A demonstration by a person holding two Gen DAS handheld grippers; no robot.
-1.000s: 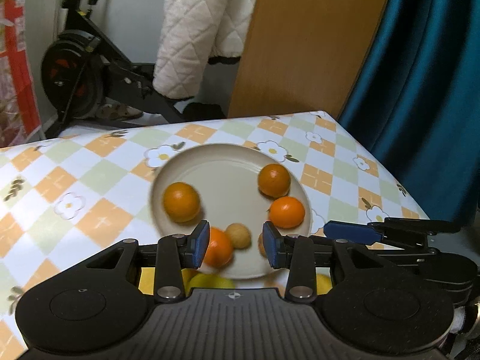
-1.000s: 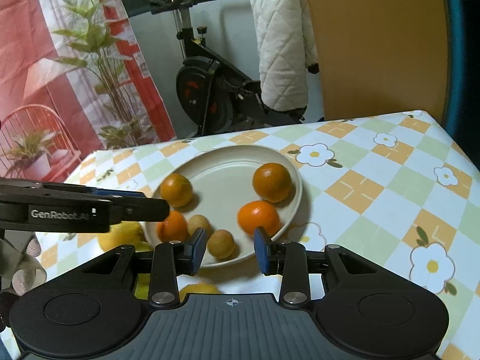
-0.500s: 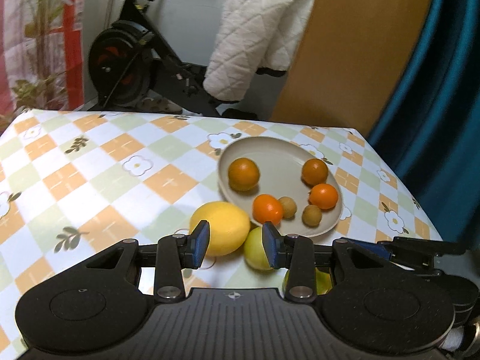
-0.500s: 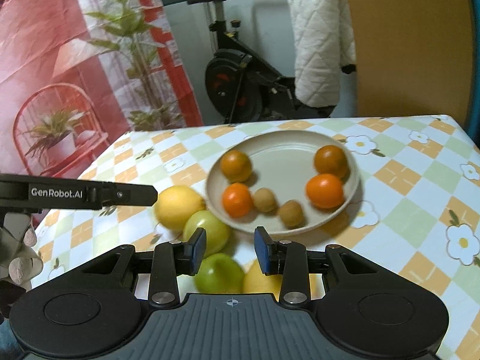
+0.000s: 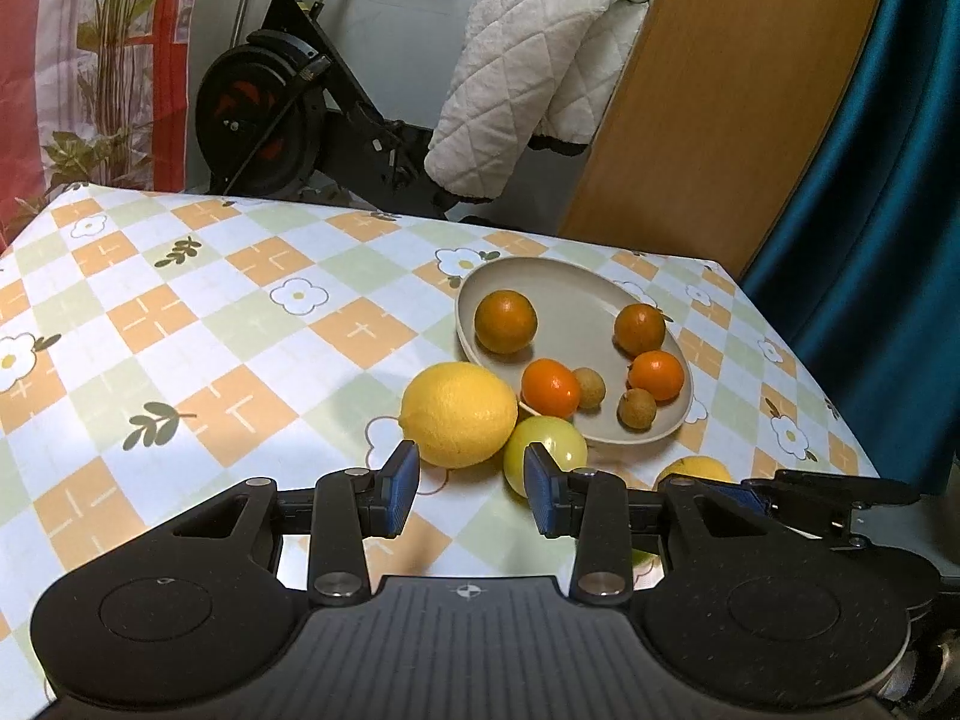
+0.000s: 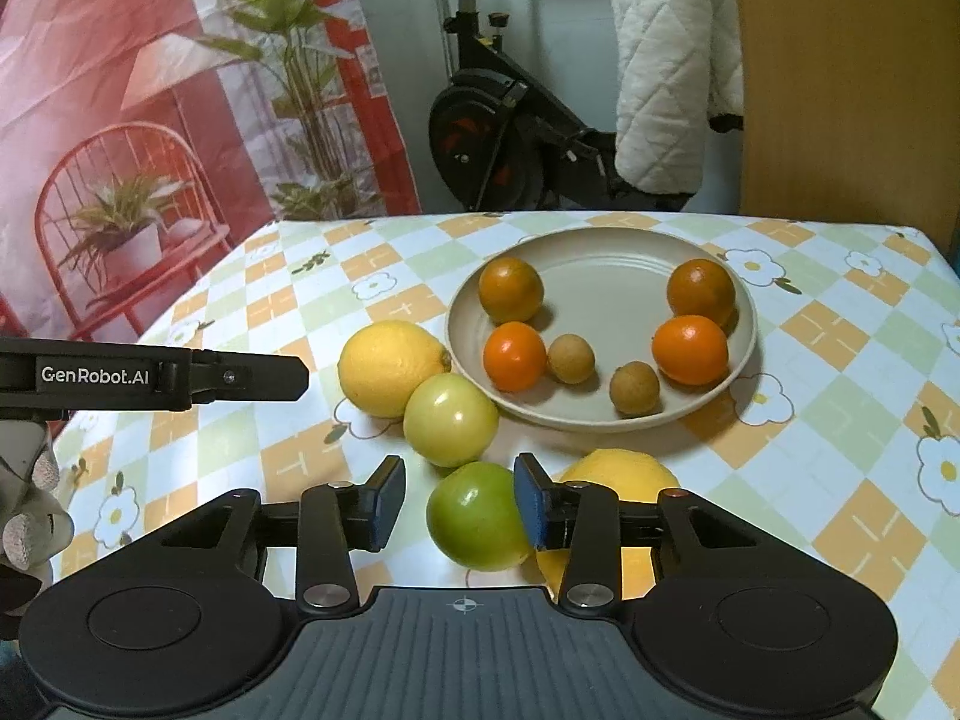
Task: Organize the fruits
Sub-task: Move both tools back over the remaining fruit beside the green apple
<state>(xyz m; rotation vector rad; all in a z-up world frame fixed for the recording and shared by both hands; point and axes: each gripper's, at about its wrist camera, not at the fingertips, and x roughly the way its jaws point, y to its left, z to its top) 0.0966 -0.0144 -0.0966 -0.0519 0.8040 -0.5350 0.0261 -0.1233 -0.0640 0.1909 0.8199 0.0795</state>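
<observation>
Right wrist view showed your right gripper (image 6: 459,501) with its jaws a little apart and just widening, nothing pressed between the pads; the green apple (image 6: 477,516) lay on the cloth just beyond them, partly behind the right finger. Your left gripper (image 5: 471,495) was likewise slightly apart and empty, hovering short of the large lemon (image 5: 459,414) and the pale yellow-green apple (image 5: 545,447), which touched each other beside the plate (image 6: 606,252). On that plate you had four oranges and two small brown fruits, one orange (image 6: 515,356) near its front edge. A second lemon (image 6: 618,474) sat on the tablecloth (image 5: 180,324) behind the right finger. By my reading you were partway through: the small fruits were gathered, while two lemons and two apples were still loose on the cloth and awaiting a place.
</observation>
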